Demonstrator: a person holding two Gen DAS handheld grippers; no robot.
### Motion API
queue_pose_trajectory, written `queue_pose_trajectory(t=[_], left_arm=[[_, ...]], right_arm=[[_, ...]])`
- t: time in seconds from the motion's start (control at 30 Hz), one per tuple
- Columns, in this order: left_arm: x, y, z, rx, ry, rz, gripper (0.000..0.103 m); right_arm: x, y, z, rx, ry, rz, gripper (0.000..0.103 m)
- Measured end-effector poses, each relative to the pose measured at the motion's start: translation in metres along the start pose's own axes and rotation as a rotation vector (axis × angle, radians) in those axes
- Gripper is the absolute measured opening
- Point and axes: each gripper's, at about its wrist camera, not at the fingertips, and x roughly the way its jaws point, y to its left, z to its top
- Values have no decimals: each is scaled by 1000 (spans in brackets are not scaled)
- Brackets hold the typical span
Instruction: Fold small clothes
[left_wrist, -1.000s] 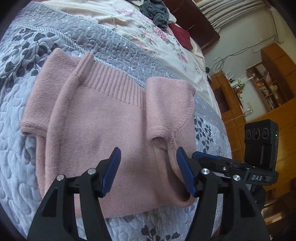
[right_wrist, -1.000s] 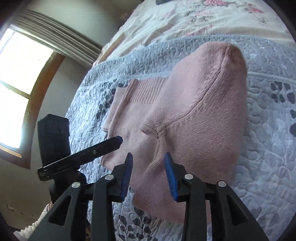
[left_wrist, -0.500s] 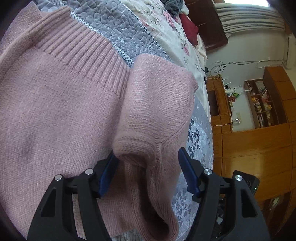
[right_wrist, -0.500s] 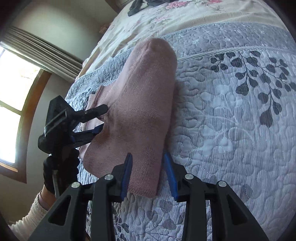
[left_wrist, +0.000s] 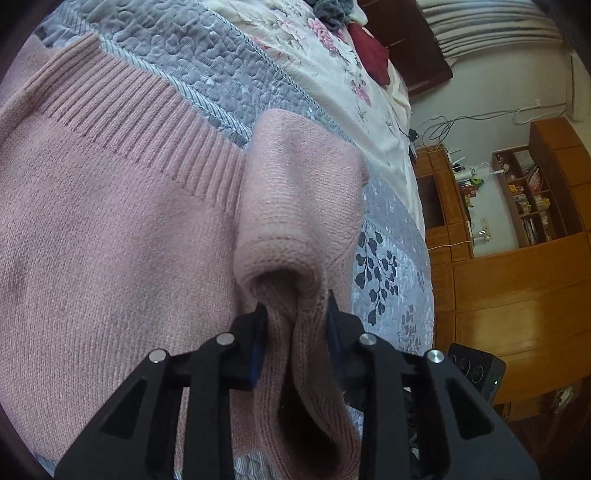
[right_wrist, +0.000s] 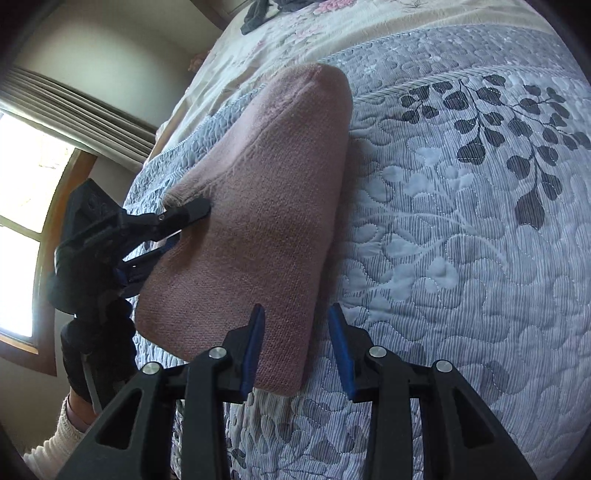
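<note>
A small pink knit sweater (left_wrist: 110, 258) lay spread flat on the grey quilted bed (right_wrist: 461, 221), its ribbed hem band running along the far edge. One side of it was bunched up into a raised fold, with the sleeve opening gaping.

Sweater (left_wrist: 110, 258) on quilt (right_wrist: 461, 240) (probably flat)

My left tool (left_wrist: 295, 314) is matt black plastic with shiny metal pins and smooth blue pads (left_wrist: 255, 358). The sweater (left_wrist: 110, 258) is soft pink knit, ribbed at its hem. The quilt (right_wrist: 461, 221) is stitched, faintly sheeny cloth. The cabinets (left_wrist: 498, 295) are glossy varnished wood.
</note>
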Motion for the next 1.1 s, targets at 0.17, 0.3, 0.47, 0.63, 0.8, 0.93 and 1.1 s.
queue_pose_trajectory(t=[0.17,0.3,0.47,0.63,0.8,0.93,1.1], left_arm=[[29,11,8,-45,61,2,54],[29,-1,6,0,40,-35,20],[4,-15,0,58,-54,-91,16],[-49,-8,-5,57,-172,-152,15],[-107,18,2,53,-251,-137,15],[-145,48,7,37,-291,-98,15],[-174,78,9,38,-310,-60,15]], right_arm=[[1,-7,0,17,1,2,37],[-1,-15,-2,33,0,-8,37],[-12,-26,-7,58,-17,-3,37],[-25,-29,-9,50,-27,-5,37],[-25,-14,-5,26,-32,18,37],[-11,12,0,-15,-12,41,37],[7,42,-1,-64,23,76,38]])
